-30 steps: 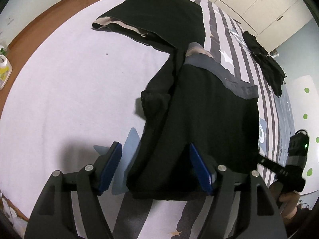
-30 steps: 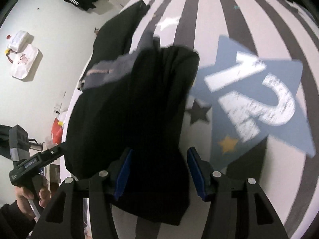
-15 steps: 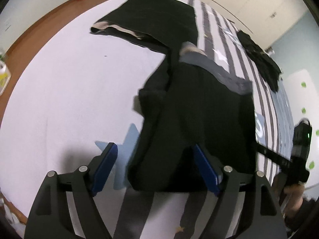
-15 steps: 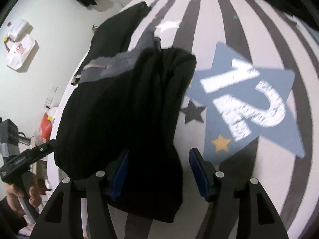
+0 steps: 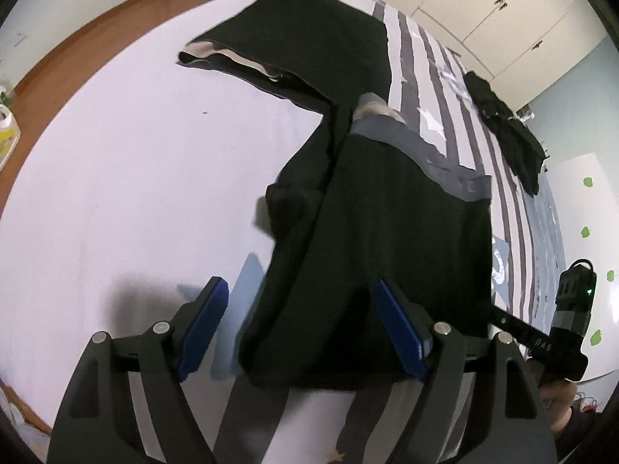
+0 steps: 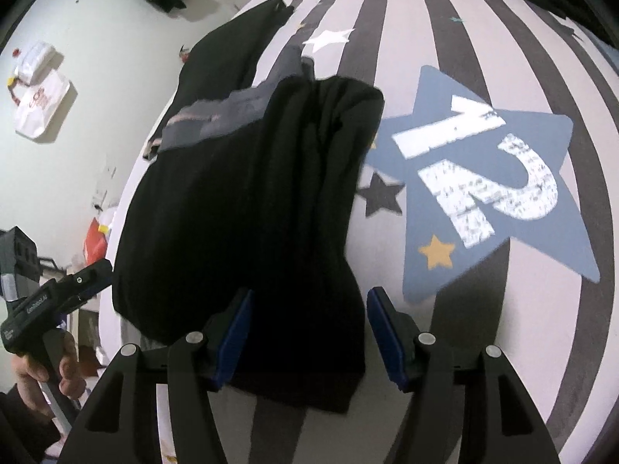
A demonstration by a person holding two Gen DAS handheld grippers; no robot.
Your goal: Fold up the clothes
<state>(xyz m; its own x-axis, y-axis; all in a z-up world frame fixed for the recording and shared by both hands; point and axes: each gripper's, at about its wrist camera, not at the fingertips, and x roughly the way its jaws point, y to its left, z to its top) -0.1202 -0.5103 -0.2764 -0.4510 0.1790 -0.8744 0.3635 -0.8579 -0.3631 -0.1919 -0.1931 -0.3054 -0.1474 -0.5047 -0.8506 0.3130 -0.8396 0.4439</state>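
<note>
Black trousers with a grey waistband (image 5: 387, 228) lie folded over on the bed; they also show in the right wrist view (image 6: 247, 208). The long leg part (image 5: 309, 42) stretches away to the far end. My left gripper (image 5: 301, 328) is open, its blue pads above the near fold edge, holding nothing. My right gripper (image 6: 309, 332) is open too, its pads either side of the near edge of the fold, not gripping it. Each gripper's body shows in the other's view.
The bed has a white and grey striped sheet (image 6: 445, 38) with a blue star print (image 6: 491, 181). Another dark garment (image 5: 503, 131) lies at the far right of the bed. White cupboards (image 5: 483, 4) stand behind. Wooden floor (image 5: 77, 38) lies to the left.
Both grippers have drawn back slightly from the folded trousers and stay open. The garment lies still on the bed.
</note>
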